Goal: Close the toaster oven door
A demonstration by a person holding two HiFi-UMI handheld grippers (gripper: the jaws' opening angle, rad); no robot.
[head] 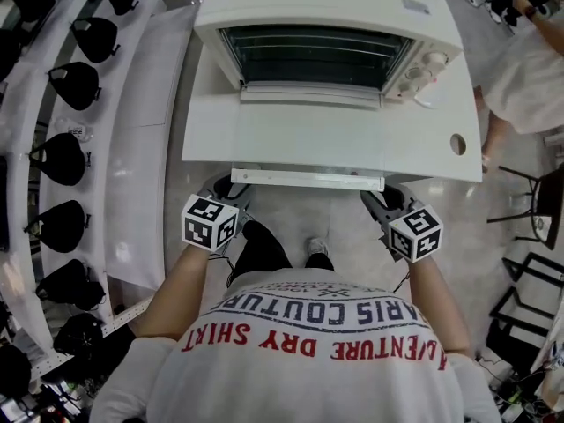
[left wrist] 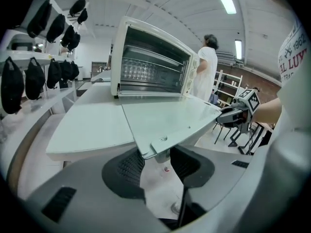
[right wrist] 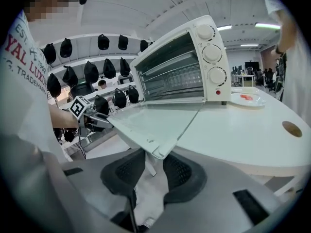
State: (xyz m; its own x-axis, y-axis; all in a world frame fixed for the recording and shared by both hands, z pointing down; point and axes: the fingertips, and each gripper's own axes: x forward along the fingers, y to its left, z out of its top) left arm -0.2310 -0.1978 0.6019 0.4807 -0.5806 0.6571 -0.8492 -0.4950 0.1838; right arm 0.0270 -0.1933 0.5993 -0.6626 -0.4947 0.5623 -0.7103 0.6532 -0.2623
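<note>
Roughly level door (head: 308, 135), handle (head: 307, 180) outward, crosswise.

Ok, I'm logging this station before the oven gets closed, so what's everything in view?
white metal toaster oven: one, white, on the table
flat drop-down oven door: one, pale, open, overhanging the table edge
white curved-edge table: one, white, under the oven
small white plate: one, something red on it, right of the oven
black hanging bags: several, black, rack at left
black-framed chairs: at least two, floor at right
second person: one, white top, far right
left gripper: grey, fingers on the door's left corner
right gripper: grey, fingers on its right corner
</note>
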